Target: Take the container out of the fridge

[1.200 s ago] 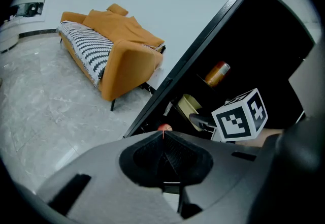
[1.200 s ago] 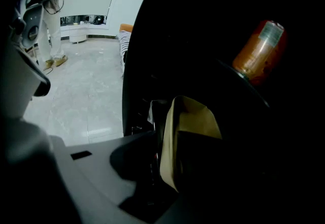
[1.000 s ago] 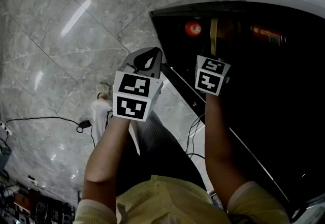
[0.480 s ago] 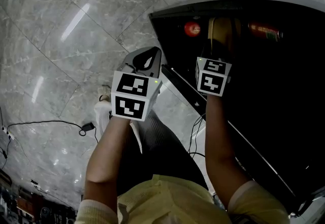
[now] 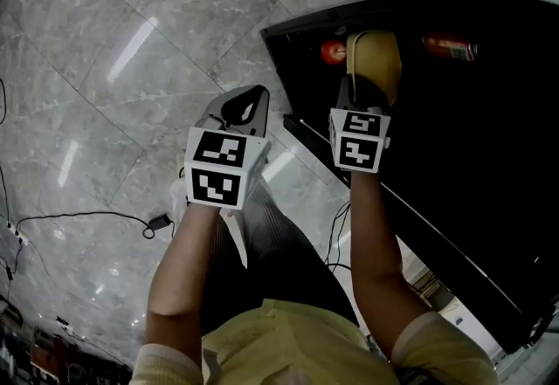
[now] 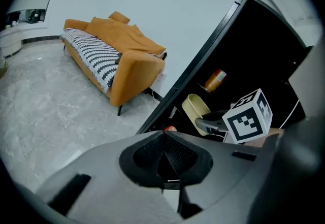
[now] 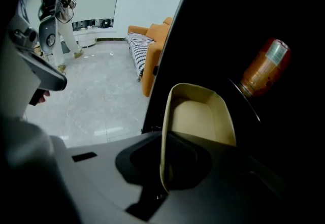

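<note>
**Container at the fridge's mouth, pinched by one wall**

From where I stand, the right gripper (image 5: 367,93) has the beige container (image 5: 374,56) in its grasp. Its own view shows the jaws clamped on one thin side wall, near the rim, with the open mouth turned sideways towards the camera (image 7: 198,116). The container hangs over the dark inside of the fridge (image 5: 489,165), close to the front edge. I judge it lifted free but not yet clear of the opening.

The left gripper (image 5: 247,106) waits outside over the marble floor (image 5: 105,69), its jaws pressed together with nothing between them.

Doing this step well is mostly a matter of the grip. A pinch on a single wall leaves the container free to swing about the jaws, so the pull ought to be slow and straight back towards the body, with no twisting of the wrist. The fridge's dark front frame (image 7: 167,50) runs just beside the container — that is the edge most likely to catch it, so the container should be brought out well to the open side of it.

An orange bottle (image 7: 265,68) lies deeper in and a small red round thing (image 5: 332,51) sits near the container. Both look far enough off to be left alone if the path stays straight. If the container starts to sag, the idle left gripper could come in to steady the far wall.
</note>
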